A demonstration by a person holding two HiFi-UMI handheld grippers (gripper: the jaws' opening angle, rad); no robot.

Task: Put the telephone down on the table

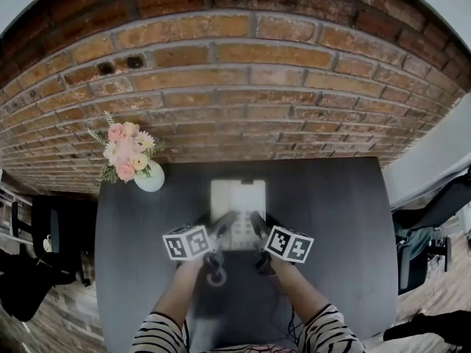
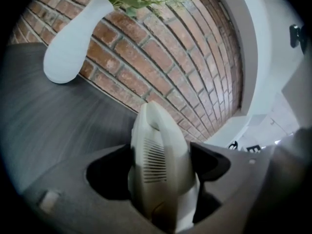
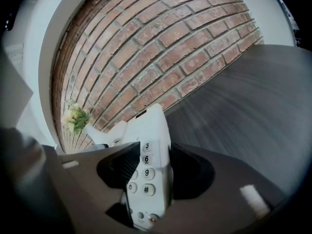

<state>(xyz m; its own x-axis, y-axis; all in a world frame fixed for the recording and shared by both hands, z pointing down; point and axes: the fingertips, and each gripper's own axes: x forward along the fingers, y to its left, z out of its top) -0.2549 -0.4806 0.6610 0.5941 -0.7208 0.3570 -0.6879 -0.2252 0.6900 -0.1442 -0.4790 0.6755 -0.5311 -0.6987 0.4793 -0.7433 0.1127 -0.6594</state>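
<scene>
One telephone (image 1: pixel 237 197) was clamped by both tongs, left gripper (image 1: pixel 219 225) & right gripper (image 1: pixel 259 225) each on one side, over the table (image 1: pixel 331 226). Its near end was hidden behind them; contact w/ the surface couldn't be made out. One vase (image 1: pixel 151 177) stood far left.

On the keypad (image 3: pixel 140 174) of our white telephone (image 3: pixel 152 126), just 3, 6, 9, 0 and #.

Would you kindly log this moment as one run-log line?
left tool: shut on telephone | right tool: shut on telephone | telephone: held over table | vase: back left
</scene>
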